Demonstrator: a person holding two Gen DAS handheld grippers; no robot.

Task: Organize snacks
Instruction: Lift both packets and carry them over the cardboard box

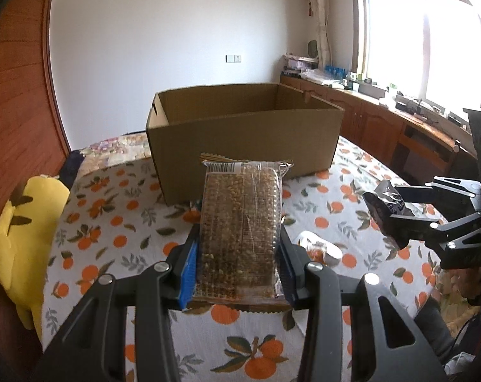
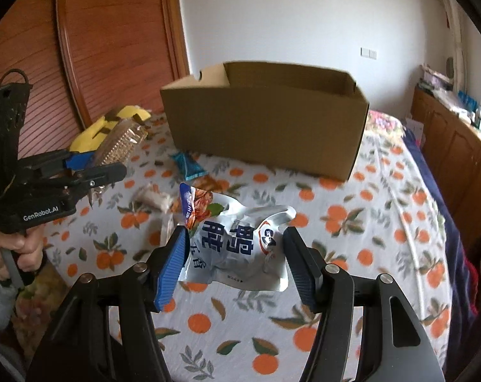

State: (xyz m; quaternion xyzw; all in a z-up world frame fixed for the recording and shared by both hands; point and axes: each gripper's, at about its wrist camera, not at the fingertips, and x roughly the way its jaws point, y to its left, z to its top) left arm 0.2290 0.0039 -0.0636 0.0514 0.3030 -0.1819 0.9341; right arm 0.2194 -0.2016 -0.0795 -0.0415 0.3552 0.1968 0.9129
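My left gripper point(image 1: 239, 251) is shut on a clear pack of brown grain bars point(image 1: 240, 222), held above the table in front of an open cardboard box point(image 1: 243, 137). My right gripper point(image 2: 235, 254) is shut on a crumpled silver snack bag with blue characters point(image 2: 237, 242), also held above the table. The box point(image 2: 266, 127) stands at the far side of the table. In the left wrist view the right gripper point(image 1: 396, 219) is at the right with the bag point(image 1: 383, 202). In the right wrist view the left gripper point(image 2: 94, 172) is at the left with the bar pack point(image 2: 119, 143).
Orange-print tablecloth point(image 2: 336, 222) covers the table. A teal snack packet point(image 2: 188, 165) and a small white packet point(image 2: 153, 199) lie near the box. A yellow plush point(image 1: 24, 238) sits at the table's left. Wooden cabinets point(image 1: 383, 127) run along the window wall.
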